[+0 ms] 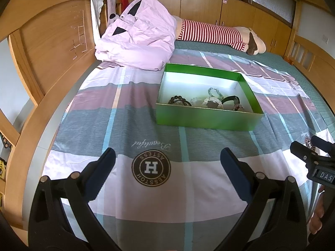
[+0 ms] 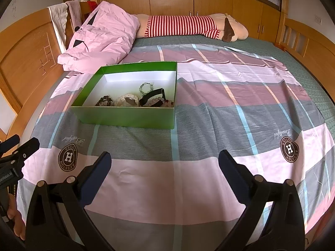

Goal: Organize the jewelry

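I see both claws gaping, holding nothing: left claw [image 1: 167, 163], right claw [image 2: 165, 163]. The bedsheet [image 2: 209, 108] has an "H" badge [image 1: 151, 166] and reversed script "Beautiful". Jewelry [image 2: 134, 99] lies inside the green box [image 1: 207, 119] on the bed, ahead.

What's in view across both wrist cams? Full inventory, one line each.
box: 1, green outside, white inside, open, on the bedsheet
jewelry: several pieces, dark, pale and clear beads plus a black band, heaped at the box's near end; exact count unclear
bedsheet: 1, pink, grey and purple plaid, spread over the bed
jacket: 1, pink, crumpled beyond the box by the headboard
plush toy: 1, beige with red-white stripes, lying along the bed's far side
headboard: 1, light wood
left gripper: 1, black, open, empty
right gripper: 1, black, open, empty
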Demonstrator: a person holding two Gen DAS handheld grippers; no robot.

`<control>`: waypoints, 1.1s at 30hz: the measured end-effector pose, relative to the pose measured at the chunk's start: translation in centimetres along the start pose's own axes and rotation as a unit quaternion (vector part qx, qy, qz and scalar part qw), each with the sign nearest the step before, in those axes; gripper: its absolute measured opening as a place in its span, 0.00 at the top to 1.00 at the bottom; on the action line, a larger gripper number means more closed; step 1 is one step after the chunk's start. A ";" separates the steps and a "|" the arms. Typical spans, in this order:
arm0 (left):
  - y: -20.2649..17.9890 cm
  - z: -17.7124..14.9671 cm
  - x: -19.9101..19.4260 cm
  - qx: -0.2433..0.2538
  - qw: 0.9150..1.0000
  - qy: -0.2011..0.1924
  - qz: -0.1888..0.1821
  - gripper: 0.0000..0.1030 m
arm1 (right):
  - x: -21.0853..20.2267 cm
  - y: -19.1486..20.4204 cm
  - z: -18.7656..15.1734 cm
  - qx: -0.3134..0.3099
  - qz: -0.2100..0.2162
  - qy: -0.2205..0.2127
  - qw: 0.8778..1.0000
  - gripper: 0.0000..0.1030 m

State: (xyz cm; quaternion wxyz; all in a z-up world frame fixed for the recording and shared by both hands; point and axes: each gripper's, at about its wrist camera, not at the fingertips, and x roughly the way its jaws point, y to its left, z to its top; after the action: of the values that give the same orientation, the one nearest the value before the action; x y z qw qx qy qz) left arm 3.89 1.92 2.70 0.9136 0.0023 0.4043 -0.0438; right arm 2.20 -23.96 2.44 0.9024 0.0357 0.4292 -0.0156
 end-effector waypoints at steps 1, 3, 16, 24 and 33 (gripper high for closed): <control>0.0 0.0 0.1 0.001 1.000 0.000 0.000 0.02 | 0.0 0.0 0.0 0.000 0.000 0.000 1.000 0.01; 0.0 0.0 0.0 0.000 1.000 0.001 -0.003 0.02 | 0.0 0.1 0.0 -0.001 -0.001 0.000 1.000 0.01; -0.2 -0.2 0.3 0.002 1.000 0.010 -0.006 0.02 | 0.1 0.2 -0.1 0.002 0.001 0.005 1.000 0.01; -0.2 -0.2 0.3 0.003 1.000 0.010 -0.006 0.02 | 0.2 0.4 -0.3 0.001 0.002 0.008 1.000 0.01; -0.3 -0.2 0.4 0.005 1.000 0.012 -0.006 0.02 | 0.4 0.3 -0.4 0.007 0.005 0.012 1.000 0.01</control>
State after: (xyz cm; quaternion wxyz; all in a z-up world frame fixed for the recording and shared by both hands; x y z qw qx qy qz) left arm 4.00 1.65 2.33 0.9084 0.0046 0.4151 -0.0509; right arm 2.18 -23.62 1.89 0.8969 0.0445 0.4398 -0.0142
